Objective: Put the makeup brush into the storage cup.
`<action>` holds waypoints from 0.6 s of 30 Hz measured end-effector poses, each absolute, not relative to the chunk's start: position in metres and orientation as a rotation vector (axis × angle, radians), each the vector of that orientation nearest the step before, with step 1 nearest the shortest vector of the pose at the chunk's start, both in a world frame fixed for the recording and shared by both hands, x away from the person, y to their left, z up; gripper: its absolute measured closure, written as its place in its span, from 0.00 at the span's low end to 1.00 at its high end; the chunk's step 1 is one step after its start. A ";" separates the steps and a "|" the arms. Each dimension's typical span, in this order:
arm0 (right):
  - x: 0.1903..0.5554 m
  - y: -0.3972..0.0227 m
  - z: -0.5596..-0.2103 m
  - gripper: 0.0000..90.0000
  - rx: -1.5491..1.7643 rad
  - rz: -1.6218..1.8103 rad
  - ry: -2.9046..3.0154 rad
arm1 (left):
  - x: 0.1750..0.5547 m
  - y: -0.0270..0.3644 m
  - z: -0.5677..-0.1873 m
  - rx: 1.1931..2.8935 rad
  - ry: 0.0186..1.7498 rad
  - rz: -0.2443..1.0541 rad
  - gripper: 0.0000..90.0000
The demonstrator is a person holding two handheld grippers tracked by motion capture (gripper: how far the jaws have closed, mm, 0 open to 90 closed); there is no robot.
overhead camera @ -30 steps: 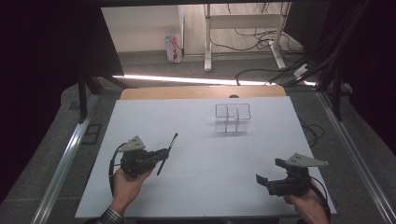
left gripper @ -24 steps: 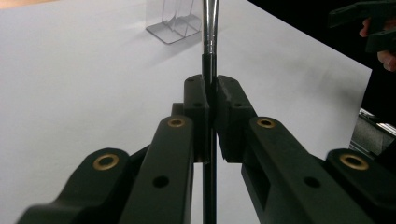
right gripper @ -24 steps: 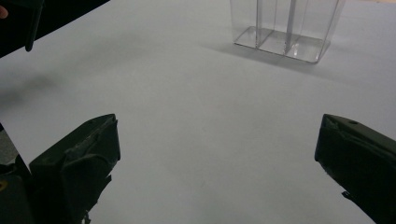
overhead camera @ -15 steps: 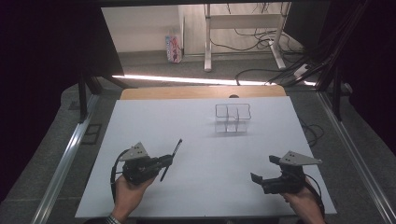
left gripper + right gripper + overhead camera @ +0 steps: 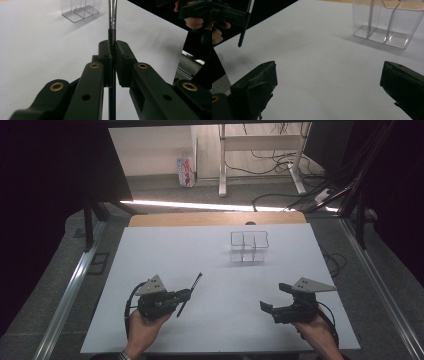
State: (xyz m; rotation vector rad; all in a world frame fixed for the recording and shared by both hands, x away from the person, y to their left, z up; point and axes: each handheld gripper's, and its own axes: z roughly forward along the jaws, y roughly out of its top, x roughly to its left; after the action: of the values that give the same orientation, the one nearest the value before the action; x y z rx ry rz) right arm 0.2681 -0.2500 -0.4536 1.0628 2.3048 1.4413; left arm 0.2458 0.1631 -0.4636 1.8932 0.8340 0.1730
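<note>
Your left gripper [image 5: 181, 297] is clamped tight on a thin black stick w/ a silver metal collar, prob. a brush or pen [image 5: 190, 288]. In the left gripper view the pads squeeze its black shaft [image 5: 111, 50] from both sides; the silver part runs up out of the top of that view, the black end drops below the jaws. From above, the stick sits tilted, upper end pointing toward the far right, lower end hanging just under the jaws, above the white table [image 5: 165, 245].

Your right gripper [image 5: 275, 299] is wide open, nothing btwn the jaws; in the right gripper view there's bare white table btwn the two black tips. It's near the front right edge, well apart from the left one.

The clear plastic organizer [image 5: 249, 246] w/ its dividers stands upright toward the far side, right of centre, compartments empty as far as I can see [image 5: 387, 22]. It's well apart from both grippers.
</note>
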 end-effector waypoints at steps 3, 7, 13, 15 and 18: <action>0.270 -0.245 -0.452 0.01 1.072 1.464 2.305 | 0.248 0.160 -0.464 1.890 0.826 0.171 0.93; 0.274 -0.238 -0.451 0.01 1.079 1.497 2.314 | 0.250 0.155 -0.463 1.892 0.814 0.164 0.93; 0.280 -0.228 -0.450 0.00 1.105 1.538 2.315 | 0.254 0.148 -0.465 1.894 0.801 0.151 0.93; 0.282 -0.226 -0.449 0.00 1.116 1.556 2.313 | 0.255 0.144 -0.466 1.893 0.795 0.149 0.93; 0.284 -0.220 -0.448 0.00 1.125 1.571 2.309 | 0.256 0.138 -0.467 1.895 0.784 0.147 0.93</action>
State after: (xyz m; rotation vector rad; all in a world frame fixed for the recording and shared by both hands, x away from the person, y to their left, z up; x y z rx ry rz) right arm 0.2842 -0.2202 -0.4481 1.1250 2.3088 1.5714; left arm 0.2564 0.1382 -0.4668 1.8948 0.7844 0.1470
